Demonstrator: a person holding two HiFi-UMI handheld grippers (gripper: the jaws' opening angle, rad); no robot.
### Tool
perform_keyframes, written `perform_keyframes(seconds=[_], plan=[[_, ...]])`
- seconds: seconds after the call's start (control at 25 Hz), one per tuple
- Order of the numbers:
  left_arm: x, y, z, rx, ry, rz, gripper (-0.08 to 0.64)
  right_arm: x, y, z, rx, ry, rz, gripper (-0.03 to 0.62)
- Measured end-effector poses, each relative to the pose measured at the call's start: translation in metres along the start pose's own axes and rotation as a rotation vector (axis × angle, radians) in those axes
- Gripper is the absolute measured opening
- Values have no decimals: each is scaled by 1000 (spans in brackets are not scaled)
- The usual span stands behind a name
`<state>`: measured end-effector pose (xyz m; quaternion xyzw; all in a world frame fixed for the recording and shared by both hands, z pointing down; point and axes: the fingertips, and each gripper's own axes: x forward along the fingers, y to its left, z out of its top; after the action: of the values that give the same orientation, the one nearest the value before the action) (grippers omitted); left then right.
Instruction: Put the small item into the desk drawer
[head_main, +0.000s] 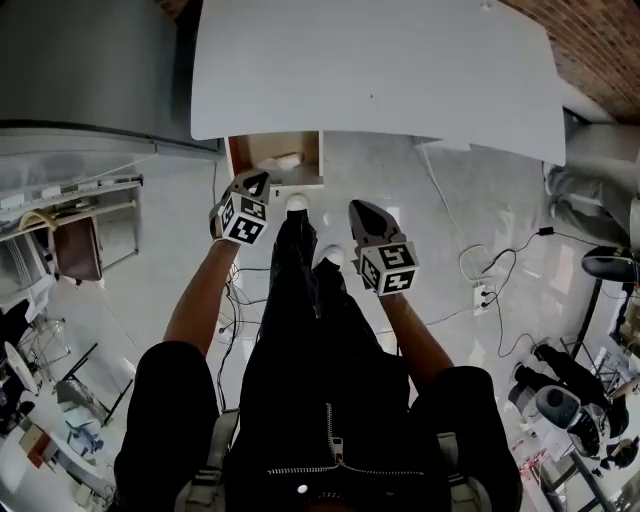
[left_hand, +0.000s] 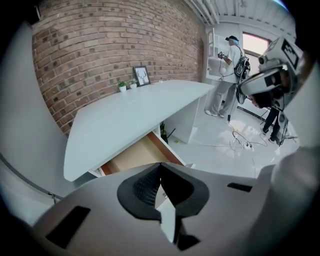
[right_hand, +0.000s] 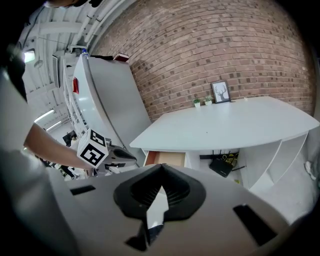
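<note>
Jaws on my left grey gripper (head_main: 256, 184) are pressed together with nothing between them, and it hangs near the front of the open wooden drawer (head_main: 238, 155) under the white desk top (head_main: 370, 70). I can see the small pale crumpled item (head_main: 287, 160) lying inside that drawer. Further right, my right grey gripper (head_main: 362, 210) is likewise closed and empty, above the pale floor (head_main: 470, 220).
</note>
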<state>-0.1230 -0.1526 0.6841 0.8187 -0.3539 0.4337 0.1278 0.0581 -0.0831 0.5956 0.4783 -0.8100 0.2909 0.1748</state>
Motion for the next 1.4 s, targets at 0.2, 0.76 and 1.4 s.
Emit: perform_keyframes(seconds=[0.2, 0.76, 1.4], plan=[[-50, 7, 30, -19, -82, 51, 20, -13, 26, 32, -120, -59, 37, 5], [-195, 22, 126, -118, -415, 230, 21, -80, 53, 157, -248, -348, 58, 5], [-278, -6, 149, -172, -612, 308, 21, -155, 55, 185, -303, -488, 21, 5]])
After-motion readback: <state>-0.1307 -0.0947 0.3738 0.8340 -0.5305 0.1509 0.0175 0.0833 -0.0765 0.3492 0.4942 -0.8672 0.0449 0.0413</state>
